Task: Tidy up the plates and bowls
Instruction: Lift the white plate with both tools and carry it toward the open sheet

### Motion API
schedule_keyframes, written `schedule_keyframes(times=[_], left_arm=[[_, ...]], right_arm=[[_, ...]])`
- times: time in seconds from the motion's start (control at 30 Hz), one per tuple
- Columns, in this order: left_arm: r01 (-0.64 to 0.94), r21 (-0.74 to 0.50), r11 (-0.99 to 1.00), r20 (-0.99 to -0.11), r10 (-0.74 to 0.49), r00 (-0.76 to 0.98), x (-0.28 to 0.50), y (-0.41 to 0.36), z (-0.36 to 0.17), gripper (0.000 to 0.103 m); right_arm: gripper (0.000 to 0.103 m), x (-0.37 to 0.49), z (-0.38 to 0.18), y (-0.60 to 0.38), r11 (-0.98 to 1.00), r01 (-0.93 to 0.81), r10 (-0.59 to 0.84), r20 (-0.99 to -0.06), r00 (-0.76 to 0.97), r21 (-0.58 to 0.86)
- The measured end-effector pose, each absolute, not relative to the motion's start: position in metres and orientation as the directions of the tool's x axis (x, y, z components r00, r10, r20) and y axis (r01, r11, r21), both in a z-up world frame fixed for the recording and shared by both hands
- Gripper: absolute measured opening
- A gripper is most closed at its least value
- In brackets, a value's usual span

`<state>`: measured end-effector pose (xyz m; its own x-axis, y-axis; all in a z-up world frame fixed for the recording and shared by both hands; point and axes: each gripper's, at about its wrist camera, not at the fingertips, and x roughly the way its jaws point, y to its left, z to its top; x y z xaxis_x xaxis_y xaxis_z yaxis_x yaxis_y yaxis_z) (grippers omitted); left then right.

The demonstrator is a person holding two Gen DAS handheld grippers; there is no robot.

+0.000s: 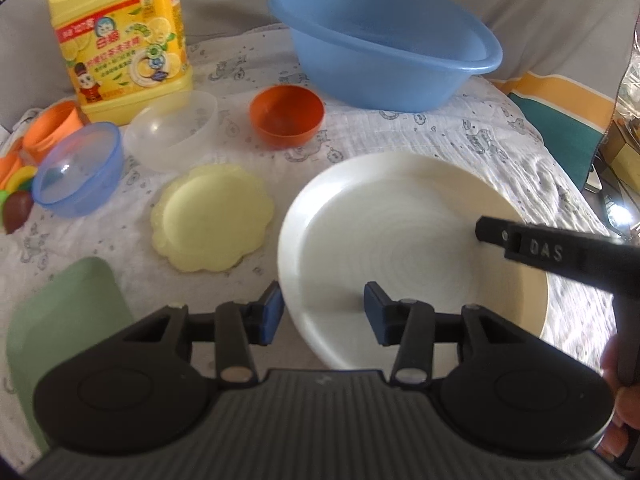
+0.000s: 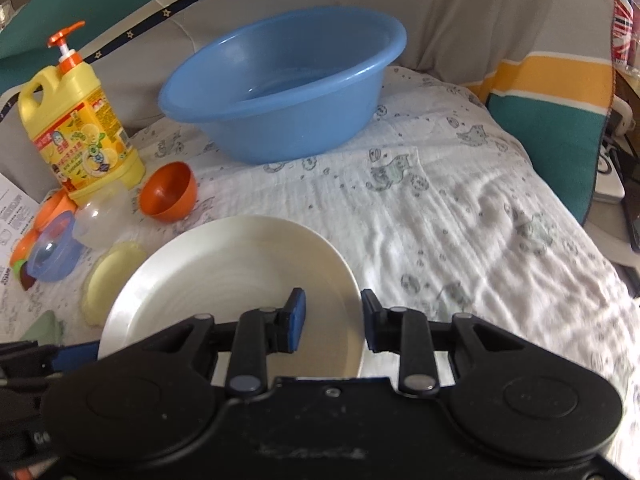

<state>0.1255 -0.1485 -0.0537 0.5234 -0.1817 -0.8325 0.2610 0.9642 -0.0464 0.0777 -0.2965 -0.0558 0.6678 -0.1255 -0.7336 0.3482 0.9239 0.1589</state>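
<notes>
I am holding the white plate (image 1: 380,216) with both claws, one on each side, so it will not tip when I lift it. The plate is in front of the big blue tub (image 1: 360,76), on the side nearest me, over the cloth (image 1: 440,136).

My left gripper (image 1: 324,312) has the plate's left edge between its blue pads. The jaws are partly shut and look like they are pinching that edge. My right gripper (image 2: 332,316) has the other edge between its pads. It sits narrower and looks like it is pinching too.

I think two claws are used because the plate is wide and smooth, and one pinch on a thin edge could slip.

The other dishes wait to the left of the tub and closer to me than it is: the orange bowl (image 1: 286,114), the clear bowl (image 1: 172,136), the small blue bowl (image 1: 78,168) and the yellow plate (image 1: 212,216). They lie apart, not stacked, so I think the sorting has only started. I cannot tell if the white plate is off the cloth yet.
</notes>
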Motion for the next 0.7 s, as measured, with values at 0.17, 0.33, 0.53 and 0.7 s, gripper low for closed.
schedule_keyframes(times=[0.17,0.33,0.53,0.7], left_arm=[[0.279,-0.046,0.959,-0.83,-0.192,0.524,0.1,-0.131,-0.042,0.043],[0.288,-0.051,0.956,-0.822,-0.204,0.531,0.072,-0.111,-0.031,0.043],[0.294,-0.068,0.953,-0.811,-0.224,0.54,0.04,-0.086,-0.022,0.043],[0.299,-0.083,0.95,-0.807,-0.241,0.54,0.013,-0.07,-0.02,0.043]], right_arm=[[0.03,0.049,-0.046,-0.276,0.923,0.343,-0.113,-0.731,0.673,0.174],[0.03,0.018,-0.031,-0.246,0.929,0.327,-0.106,-0.722,0.684,0.173],[0.03,-0.014,-0.015,-0.214,0.939,0.305,-0.107,-0.711,0.695,0.158],[0.03,-0.04,-0.009,-0.192,0.945,0.296,-0.114,-0.712,0.693,0.137]])
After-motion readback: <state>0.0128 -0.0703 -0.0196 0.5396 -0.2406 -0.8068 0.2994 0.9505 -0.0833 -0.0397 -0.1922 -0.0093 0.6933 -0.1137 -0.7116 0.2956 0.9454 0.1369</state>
